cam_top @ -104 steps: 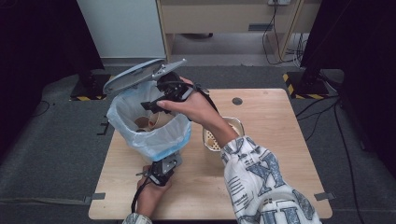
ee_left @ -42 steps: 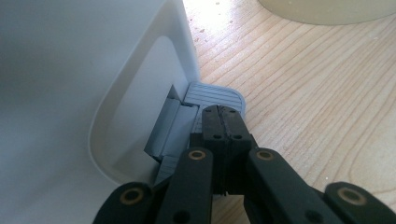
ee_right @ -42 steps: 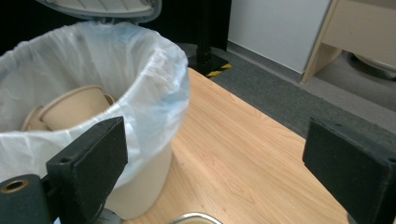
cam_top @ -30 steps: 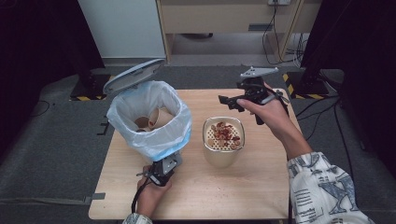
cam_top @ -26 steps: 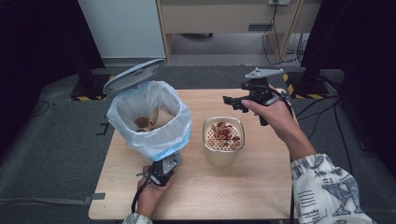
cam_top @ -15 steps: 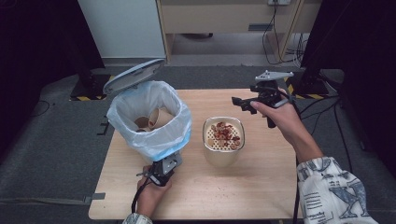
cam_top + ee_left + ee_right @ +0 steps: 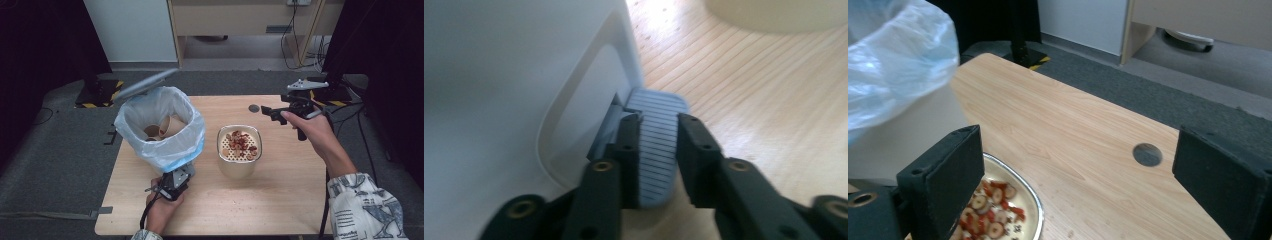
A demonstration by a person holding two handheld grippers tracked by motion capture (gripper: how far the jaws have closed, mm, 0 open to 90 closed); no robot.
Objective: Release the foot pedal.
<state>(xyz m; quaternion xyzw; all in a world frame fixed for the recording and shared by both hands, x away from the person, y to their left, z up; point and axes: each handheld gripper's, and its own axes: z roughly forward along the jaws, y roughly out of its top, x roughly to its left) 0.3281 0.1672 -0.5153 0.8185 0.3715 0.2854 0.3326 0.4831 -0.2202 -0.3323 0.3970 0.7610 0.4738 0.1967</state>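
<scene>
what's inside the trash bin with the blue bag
Inside the bin, the high view shows a few brown paper cups lying against the blue bag liner. Whatever lies beneath the cups, and the bin's bottom, is hidden by the cups and the bag's folds.

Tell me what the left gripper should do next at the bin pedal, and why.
Probably draw the left gripper back off the pedal. Its jaws have just been opening and stand astride the pedal, paper cups lie in the bin, and the right gripper hangs open and empty, so the lid can drop.
</scene>
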